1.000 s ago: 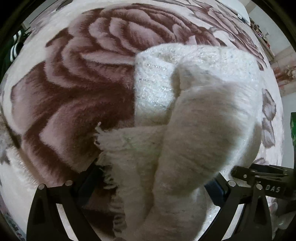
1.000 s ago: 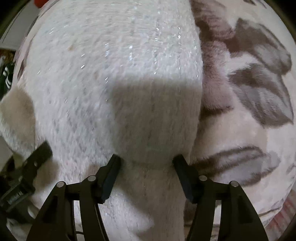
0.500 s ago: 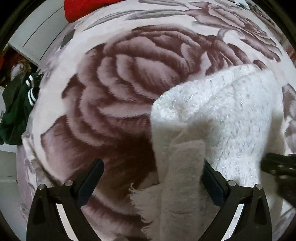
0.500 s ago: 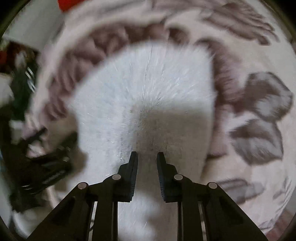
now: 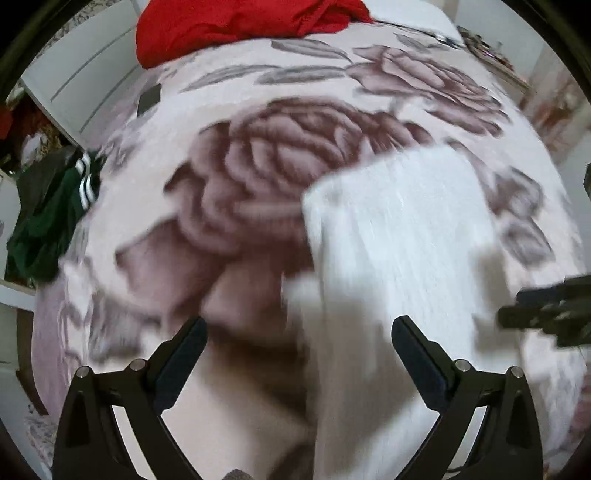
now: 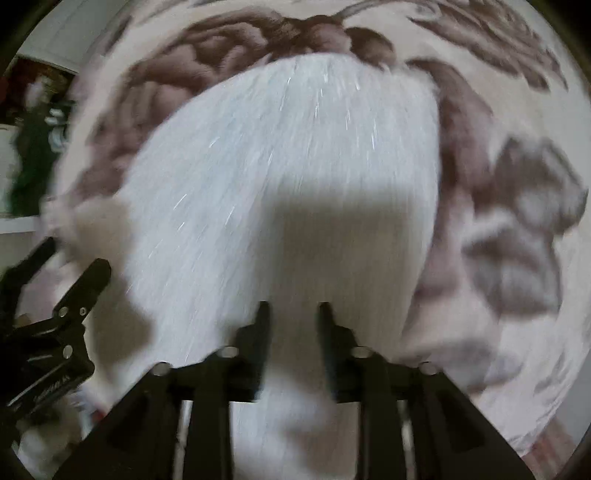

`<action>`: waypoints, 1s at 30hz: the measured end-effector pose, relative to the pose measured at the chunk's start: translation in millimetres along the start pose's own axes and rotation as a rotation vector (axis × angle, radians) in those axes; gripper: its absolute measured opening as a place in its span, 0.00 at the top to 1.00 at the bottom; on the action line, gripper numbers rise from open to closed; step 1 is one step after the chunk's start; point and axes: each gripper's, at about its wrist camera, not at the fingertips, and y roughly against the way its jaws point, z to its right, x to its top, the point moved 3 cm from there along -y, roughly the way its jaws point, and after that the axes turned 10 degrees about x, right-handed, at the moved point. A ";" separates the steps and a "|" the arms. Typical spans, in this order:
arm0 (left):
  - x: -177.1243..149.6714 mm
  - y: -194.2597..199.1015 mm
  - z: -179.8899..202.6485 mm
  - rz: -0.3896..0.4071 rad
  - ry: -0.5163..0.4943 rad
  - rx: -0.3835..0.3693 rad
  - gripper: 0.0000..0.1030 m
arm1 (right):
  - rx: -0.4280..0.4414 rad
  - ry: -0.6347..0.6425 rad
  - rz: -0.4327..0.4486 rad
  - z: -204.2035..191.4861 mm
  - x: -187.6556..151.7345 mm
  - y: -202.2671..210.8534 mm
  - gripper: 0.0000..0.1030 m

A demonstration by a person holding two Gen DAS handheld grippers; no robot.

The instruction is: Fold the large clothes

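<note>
A white fuzzy sweater (image 5: 399,236) lies folded on a bed covered by a pale blanket (image 5: 280,155) printed with large brownish roses. Both views are blurred by motion.

The left claw (image 5: 295,350) stands wide open, its two black fingers well apart over the near edge of the sweater and the blanket beside it, with nothing held between them. The sweater's left edge runs between the fingers toward the camera.

The right claw (image 6: 293,314) has its fingers drawn close together with a narrow strip of the white sweater (image 6: 288,147) between them; the blur makes it impossible to tell whether they actually pinch the fabric.

A red garment (image 5: 240,26) sits at the far end of the bed, and a dark green garment with white stripes (image 5: 51,206) hangs off the left side.
</note>
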 end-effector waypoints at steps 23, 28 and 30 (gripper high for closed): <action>-211.2 -29.6 25.1 -0.296 0.251 -0.434 0.78 | 0.599 -0.482 -0.113 109.5 -294.7 -126.7 0.52; -188.4 12.6 28.9 -0.272 0.289 -0.508 0.84 | 0.680 -0.546 -0.068 97.7 -301.8 -102.1 0.77; -175.6 32.5 26.7 -0.250 0.309 -0.538 0.84 | 0.742 -0.547 -0.048 95.1 -304.1 -69.0 0.78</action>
